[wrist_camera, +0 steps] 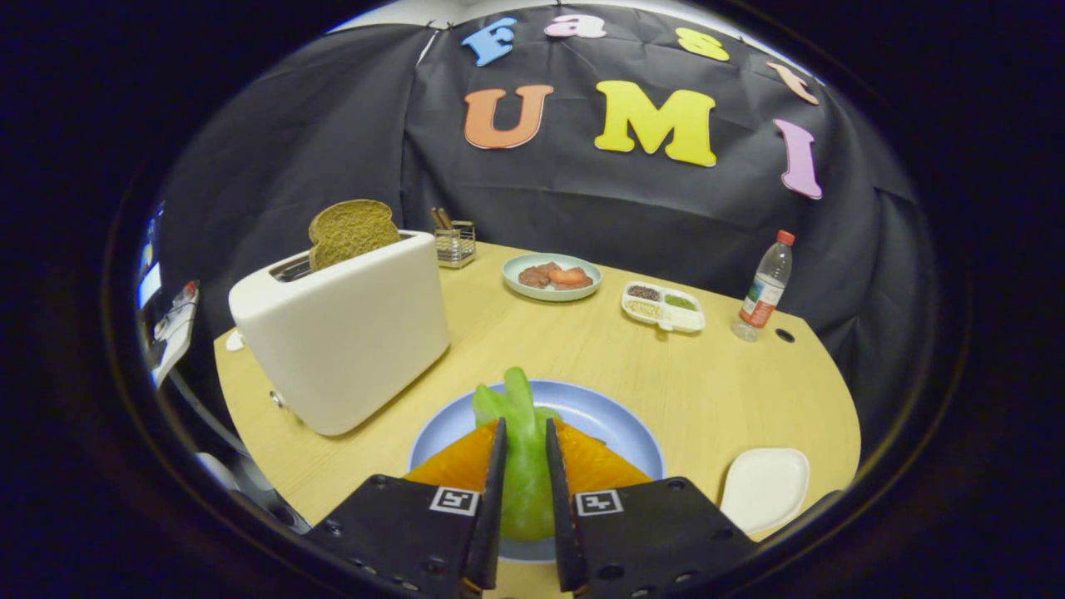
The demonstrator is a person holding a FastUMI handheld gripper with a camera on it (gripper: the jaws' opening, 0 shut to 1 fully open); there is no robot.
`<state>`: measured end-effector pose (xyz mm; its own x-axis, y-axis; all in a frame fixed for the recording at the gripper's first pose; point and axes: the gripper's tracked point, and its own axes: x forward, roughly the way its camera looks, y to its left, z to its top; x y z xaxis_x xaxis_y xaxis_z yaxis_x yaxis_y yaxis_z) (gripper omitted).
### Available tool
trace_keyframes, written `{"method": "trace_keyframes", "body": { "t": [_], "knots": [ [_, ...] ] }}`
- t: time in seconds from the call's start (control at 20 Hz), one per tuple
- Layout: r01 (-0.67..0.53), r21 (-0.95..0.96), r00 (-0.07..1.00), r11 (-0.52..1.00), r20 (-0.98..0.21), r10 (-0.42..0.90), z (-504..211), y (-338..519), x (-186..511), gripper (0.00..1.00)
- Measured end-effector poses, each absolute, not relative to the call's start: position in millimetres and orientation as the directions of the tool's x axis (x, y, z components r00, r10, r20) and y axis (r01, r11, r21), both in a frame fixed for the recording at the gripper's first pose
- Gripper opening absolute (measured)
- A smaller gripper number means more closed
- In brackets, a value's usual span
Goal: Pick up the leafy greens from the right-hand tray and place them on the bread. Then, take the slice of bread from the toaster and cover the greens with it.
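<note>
I've got the tongs [526, 462] clamped on the leafy greens [524, 449] between both fingers, right over the orange bread [599, 466] on the blue plate [616, 416], so I'd lower gently, then release centred.

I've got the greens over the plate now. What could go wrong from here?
1. The leafy greens are pinched between the tongs; on release they may cling or land off the orange bread.
2. The toaster stands close beside the blue plate; swinging toward its bread slice could knock it.
</note>
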<state>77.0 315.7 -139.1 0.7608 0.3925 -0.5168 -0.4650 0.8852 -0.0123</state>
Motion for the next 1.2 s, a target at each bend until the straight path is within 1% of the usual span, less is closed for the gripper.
{"method": "trace_keyframes", "body": {
  "t": [0.05,0.15,0.2,0.3,0.45,0.55,0.65,0.8,0.85,1.0,1.2],
  "knots": [
    [-0.465,-0.010,0.761,0.885,-0.516,0.393,-138.3,314.5,76.2,0.34],
    [-0.463,-0.005,0.763,0.886,-0.512,0.396,-137.4,315.0,75.9,0.36],
    [-0.461,-0.002,0.765,0.887,-0.508,0.396,-135.7,314.4,75.3,0.44],
    [-0.446,0.002,0.782,0.895,-0.486,0.391,-128.6,310.9,74.3,0.62],
    [-0.383,0.043,0.841,0.923,-0.398,0.367,-103.5,299.3,74.5,0.90],
    [-0.303,0.050,0.895,0.952,-0.328,0.302,-81.6,281.7,77.3,0.98],
    [-0.246,0.055,0.930,0.968,-0.268,0.252,-59.4,273.0,74.3,0.97],
    [-0.178,0.078,0.953,0.981,-0.234,0.192,-30.1,269.2,65.7,0.96],
    [-0.175,0.099,0.959,0.980,-0.209,0.193,-14.7,275.9,64.2,0.96],
    [-0.198,0.131,0.966,0.971,-0.144,0.216,24.7,310.2,57.2,0.96],
    [-0.278,0.137,0.952,0.951,-0.095,0.292,54.5,381.8,42.3,0.96]
  ]
}}
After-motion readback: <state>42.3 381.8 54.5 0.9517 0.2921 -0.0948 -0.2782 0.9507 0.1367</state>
